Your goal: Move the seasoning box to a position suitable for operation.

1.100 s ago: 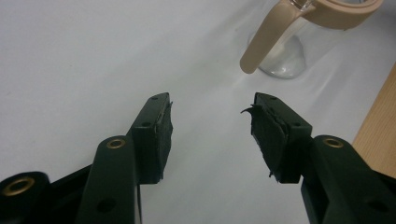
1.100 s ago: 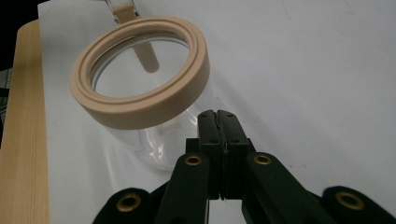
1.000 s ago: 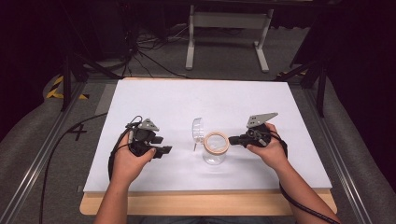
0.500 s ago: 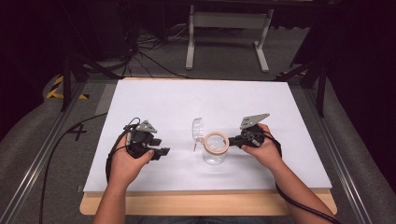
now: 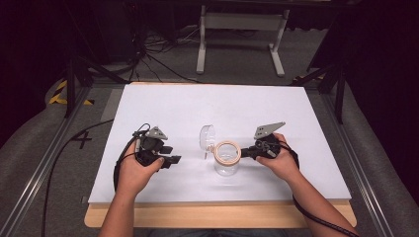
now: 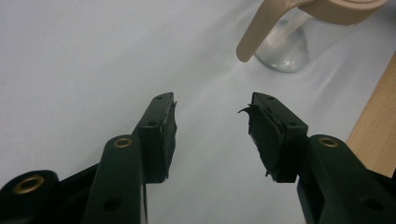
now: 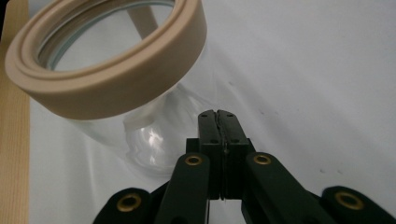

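Wood edging (image 5: 217,217) ran along the near side of the table, under the person's forearms. No brand, label or writing could be read on anything in view. Beyond the edging, on the white sheet (image 5: 197,103), the left gripper (image 5: 170,160) hung at the near left with its jaws spread and nothing between them, much where it had been a second earlier. At centre stood the clear glass jar (image 5: 226,165) with its beige rim ring (image 5: 227,152), upright on the sheet. The right gripper (image 5: 244,153) had come in from the right since the earlier frames; its jaws were pressed together on nothing, tips close beside the jar's wall, contact unclear. Just beyond the jar's left side stood its clear lid (image 5: 206,138), swung open.
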Motion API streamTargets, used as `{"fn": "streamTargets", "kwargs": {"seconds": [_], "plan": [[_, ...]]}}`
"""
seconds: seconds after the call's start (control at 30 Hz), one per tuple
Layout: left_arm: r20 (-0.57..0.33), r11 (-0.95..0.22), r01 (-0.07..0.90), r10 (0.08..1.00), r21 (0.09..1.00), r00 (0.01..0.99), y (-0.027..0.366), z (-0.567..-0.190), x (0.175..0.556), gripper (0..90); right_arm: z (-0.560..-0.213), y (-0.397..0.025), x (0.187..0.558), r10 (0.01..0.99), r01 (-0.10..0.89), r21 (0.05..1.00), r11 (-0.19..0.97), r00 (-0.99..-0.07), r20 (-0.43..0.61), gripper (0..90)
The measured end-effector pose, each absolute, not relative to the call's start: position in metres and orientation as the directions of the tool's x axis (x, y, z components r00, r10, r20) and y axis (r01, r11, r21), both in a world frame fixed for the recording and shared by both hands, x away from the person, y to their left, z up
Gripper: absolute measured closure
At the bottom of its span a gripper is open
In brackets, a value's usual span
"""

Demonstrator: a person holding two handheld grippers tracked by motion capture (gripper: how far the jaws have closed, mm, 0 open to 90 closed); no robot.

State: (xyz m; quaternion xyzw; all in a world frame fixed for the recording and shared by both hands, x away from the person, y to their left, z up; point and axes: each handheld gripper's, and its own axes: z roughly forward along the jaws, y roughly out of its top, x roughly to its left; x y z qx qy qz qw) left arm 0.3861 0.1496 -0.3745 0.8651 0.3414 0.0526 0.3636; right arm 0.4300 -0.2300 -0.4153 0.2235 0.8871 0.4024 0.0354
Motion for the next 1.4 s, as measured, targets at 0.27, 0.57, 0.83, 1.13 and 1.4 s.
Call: {"fn": "streamTargets", "kwargs": {"seconds": [0.27, 0.57, 0.83, 1.13, 1.4], "plan": [[-0.164, -0.513, 0.537, 0.603, 0.669, 0.781, 0.14, -0.373, 0.395, 51.7, -0.416, -0.232, 0.415, 0.42, 0.371, 0.715, 0.593, -0.9, 0.119, 90.0], [-0.163, -0.533, 0.516, 0.574, 0.671, 0.803, 0.128, -0.372, 0.405, 51.9, -0.417, -0.228, 0.397, 0.4, 0.356, 0.708, 0.61, -0.91, 0.112, 90.0], [-0.172, -0.526, 0.515, 0.566, 0.677, 0.806, 0.125, -0.372, 0.411, 53.2, -0.417, -0.218, 0.383, 0.367, 0.334, 0.705, 0.626, -0.924, 0.112, 90.0], [-0.182, -0.521, 0.519, 0.565, 0.678, 0.805, 0.125, -0.373, 0.413, 53.4, -0.418, -0.198, 0.372, 0.32, 0.3, 0.711, 0.636, -0.941, 0.11, 90.0], [-0.201, -0.496, 0.533, 0.575, 0.685, 0.793, 0.129, -0.373, 0.413, 55.0, -0.42, -0.19, 0.371, 0.305, 0.293, 0.709, 0.641, -0.945, 0.115, 90.0]]}}
